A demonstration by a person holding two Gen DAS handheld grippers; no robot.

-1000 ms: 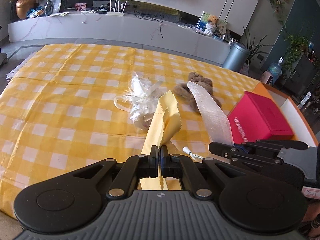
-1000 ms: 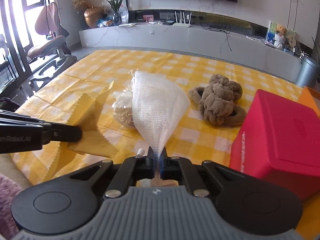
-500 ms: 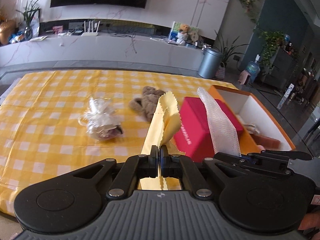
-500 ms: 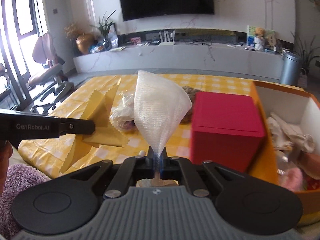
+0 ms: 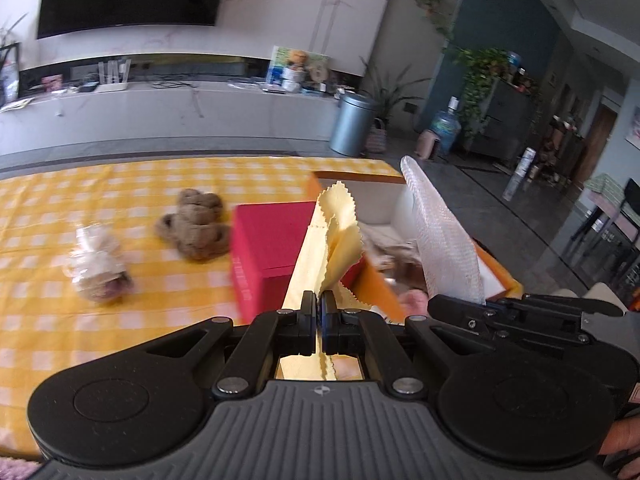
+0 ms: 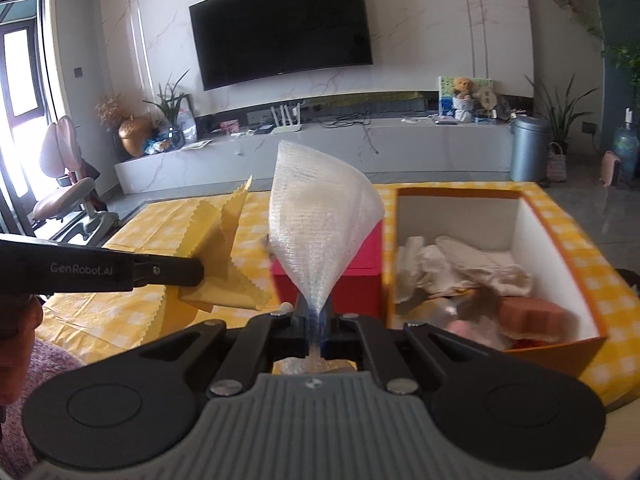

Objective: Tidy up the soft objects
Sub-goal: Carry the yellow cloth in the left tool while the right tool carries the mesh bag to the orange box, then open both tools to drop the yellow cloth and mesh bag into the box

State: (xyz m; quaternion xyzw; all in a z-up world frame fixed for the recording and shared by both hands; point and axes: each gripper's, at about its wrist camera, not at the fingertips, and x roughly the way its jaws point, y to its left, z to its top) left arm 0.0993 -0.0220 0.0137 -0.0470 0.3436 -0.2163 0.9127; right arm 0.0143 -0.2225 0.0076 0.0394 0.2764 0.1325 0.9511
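Both cloths now near the box (image 6: 560, 232), each hand-held gripper clamped.

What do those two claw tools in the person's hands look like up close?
Both are matte black plastic. The left claw and right claw each have two slim fingers on hinged linkage arms with silver pivot pins, two round discs and a ribbed grey base. The left tool's side reads "GenRobot.AI" in white.
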